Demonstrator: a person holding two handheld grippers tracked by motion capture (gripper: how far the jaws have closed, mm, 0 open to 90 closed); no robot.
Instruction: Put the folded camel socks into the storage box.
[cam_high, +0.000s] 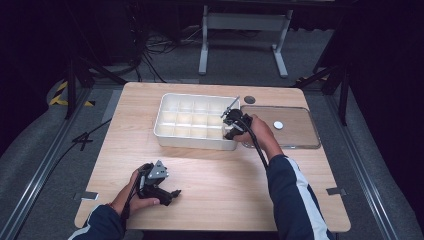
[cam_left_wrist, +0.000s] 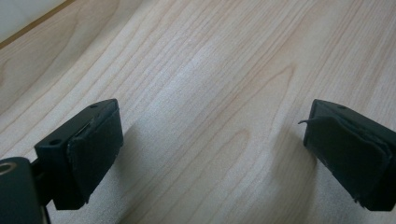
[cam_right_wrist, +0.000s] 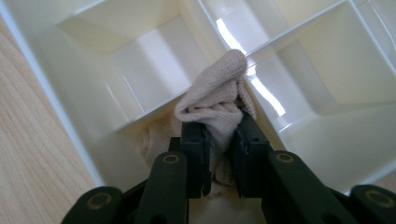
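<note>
Right gripper (cam_right_wrist: 219, 140) pinching beige cloth (cam_right_wrist: 215, 100), jaws narrow, pressing it into corner compartment of white divided tray (cam_high: 165, 131). Judging stowing step underway; next: releasing, lifting clear without dragging cloth. Left gripper (cam_high: 167, 192) resting wide on table (cam_high: 225, 180).

Black tongs (cam_right_wrist: 219, 154) pinch a beige knit cloth (cam_right_wrist: 215, 100) in the white tray (cam_high: 165, 131) on pale wood-grain desk (cam_high: 215, 180).

No legible text, label, brand, number or sign anywhere on the table, the tray, the cloth or the grippers.
</note>
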